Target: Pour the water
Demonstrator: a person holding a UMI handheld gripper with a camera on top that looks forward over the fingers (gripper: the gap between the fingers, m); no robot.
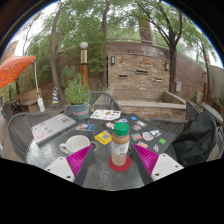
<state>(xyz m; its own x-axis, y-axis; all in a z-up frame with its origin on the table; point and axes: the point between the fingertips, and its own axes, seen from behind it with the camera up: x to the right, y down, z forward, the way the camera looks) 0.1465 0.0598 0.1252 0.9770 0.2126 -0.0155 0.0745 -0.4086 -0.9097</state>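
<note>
Looking out over a round metal mesh table (pixel 40 150) in a courtyard, I've got a brick wall (pixel 140 65) and trees behind it, and an orange umbrella (pixel 14 68) off to the left. On the table's far side stands a potted plant (pixel 76 97); nearer me a closed laptop (pixel 52 127) lies flat, and a scatter of cards and papers (pixel 112 118) covers the middle. A dark bag (pixel 193 140) slumps at the right, and I can't make out what it is exactly. A pale mug (pixel 76 146) sits just left of my fingers, with a small yellow item (pixel 103 137) beside it that I can't read.

Right ahead, the bottle (pixel 120 146), green cap and a label, stands upright between the two fingers of my gripper (pixel 117 163). The pink pads (pixel 92 159) flank its lower part closely, but I can't tell whether they press on it or leave a sliver of gap. Its base is partly hidden by the fingers.
</note>
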